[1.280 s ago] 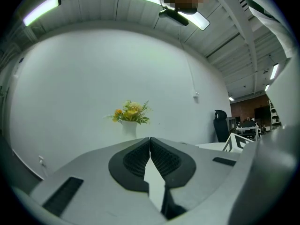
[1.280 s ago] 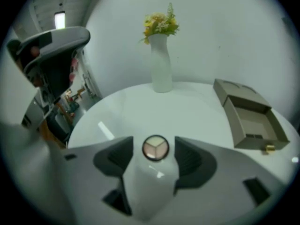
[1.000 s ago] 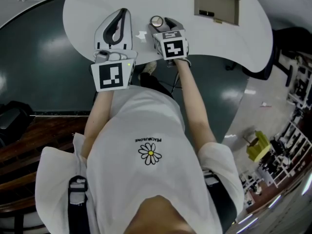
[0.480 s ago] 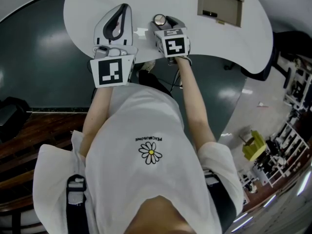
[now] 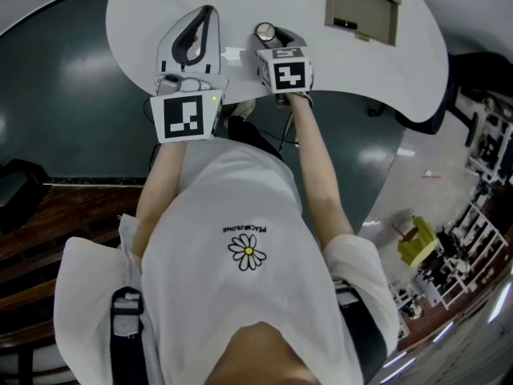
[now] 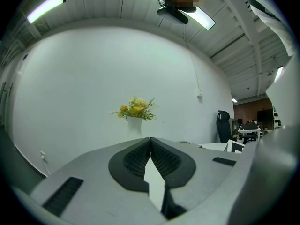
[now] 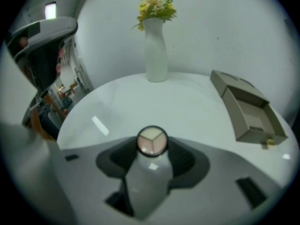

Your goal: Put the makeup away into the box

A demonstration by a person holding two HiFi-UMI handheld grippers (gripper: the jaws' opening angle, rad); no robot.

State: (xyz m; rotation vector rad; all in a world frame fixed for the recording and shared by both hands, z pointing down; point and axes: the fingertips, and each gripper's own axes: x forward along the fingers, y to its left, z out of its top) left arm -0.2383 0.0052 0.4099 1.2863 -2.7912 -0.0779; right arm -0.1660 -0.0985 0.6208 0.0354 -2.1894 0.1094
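Your right gripper (image 7: 153, 150) has just been closing, pads hugging the round compact (image 7: 152, 140); the box (image 7: 251, 116) lies to its right. Left gripper's (image 6: 150, 143) pinched together, empty.

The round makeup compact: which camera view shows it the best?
The right gripper view: the makeup compact sits close and centred, its three colour sections clear. The head view shows it only as a small disc against the white table. The left gripper view does not show it.
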